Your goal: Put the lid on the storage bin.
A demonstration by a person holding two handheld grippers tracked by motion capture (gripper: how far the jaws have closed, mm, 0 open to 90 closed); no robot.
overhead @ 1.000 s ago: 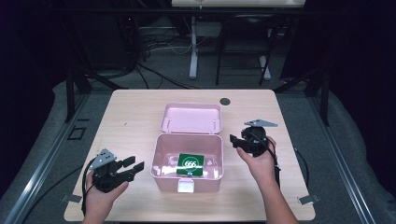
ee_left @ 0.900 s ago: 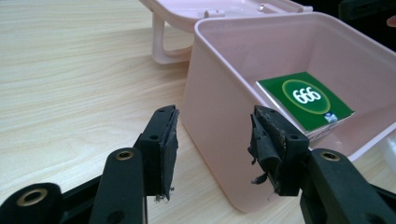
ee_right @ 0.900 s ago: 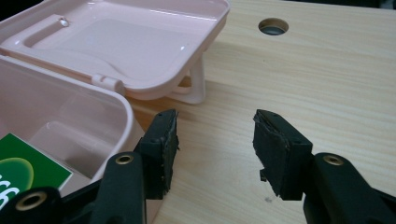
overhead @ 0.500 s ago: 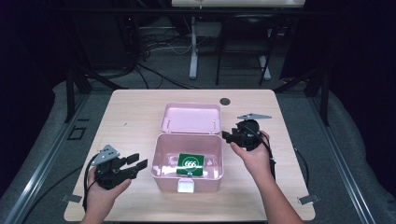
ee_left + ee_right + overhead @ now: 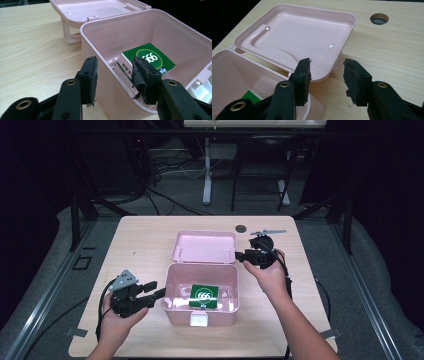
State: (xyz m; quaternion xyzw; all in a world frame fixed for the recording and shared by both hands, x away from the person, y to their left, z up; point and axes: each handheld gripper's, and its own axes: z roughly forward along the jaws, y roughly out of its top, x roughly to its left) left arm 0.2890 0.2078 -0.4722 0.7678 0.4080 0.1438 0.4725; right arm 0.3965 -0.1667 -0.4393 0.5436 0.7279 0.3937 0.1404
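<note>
An open pink plastic box [image 5: 172, 295] stands mid-table with its lid [image 5: 204, 246] laid back flat behind it. A green carton marked 666 [image 5: 204, 295] lies inside. My left gripper [image 5: 156, 289] is at the box's left wall. In the left gripper view its jaws [image 5: 115, 61] straddle that wall [image 5: 100, 50], one outside and one inside near the carton [image 5: 150, 56]; they have just been closing, with gaps still at the pads. My right gripper [image 5: 240, 254] is at the lid's near right corner. Its jaws [image 5: 327, 62] have just been closing around that corner [image 5: 329, 71], not gripping it.
A round cable hole [image 5: 241, 228] [image 5: 379, 18] sits in the wooden tabletop [image 5: 145, 245] behind the lid. Cables trail from both grippers toward the near edge. Dark floor, table legs and wiring lie beyond the far edge.
The left gripper has moved right up to the box's left wall. The right gripper has moved away from me and left, to the lid's corner. Both pairs of jaws stand narrower.
</note>
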